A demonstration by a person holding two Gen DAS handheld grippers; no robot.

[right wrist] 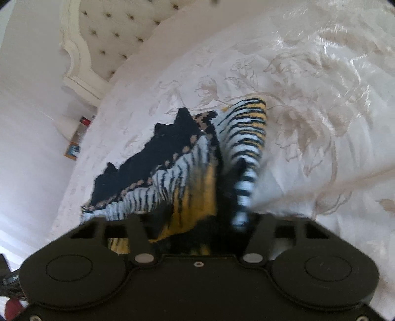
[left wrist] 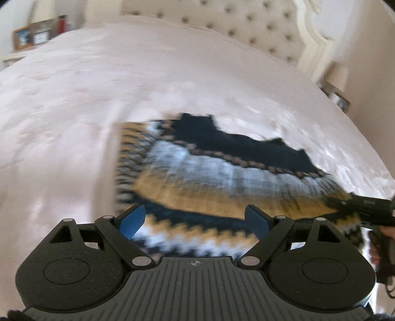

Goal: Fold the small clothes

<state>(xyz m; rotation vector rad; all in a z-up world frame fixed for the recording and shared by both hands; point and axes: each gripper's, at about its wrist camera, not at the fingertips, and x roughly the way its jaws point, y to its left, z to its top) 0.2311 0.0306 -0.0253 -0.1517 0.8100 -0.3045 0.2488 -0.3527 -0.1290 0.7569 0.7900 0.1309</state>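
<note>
A small knitted sweater (left wrist: 209,177) in navy, white and mustard lies on the pale bedspread (left wrist: 98,98). My left gripper (left wrist: 195,222) is open with its blue pads (left wrist: 133,221) spread just above the sweater's near hem, holding nothing. My right gripper (left wrist: 367,210) shows at the right edge, at the sweater's right side. In the right wrist view the sweater (right wrist: 172,172) is bunched and lifted between the right gripper's fingers (right wrist: 197,222), whose tips are hidden in the cloth. Both views are motion-blurred.
A tufted cream headboard (left wrist: 246,27) stands at the far end of the bed. A bedside table with picture frames and a red bottle (left wrist: 61,23) is at the far left. A lamp (right wrist: 69,123) stands beside the bed.
</note>
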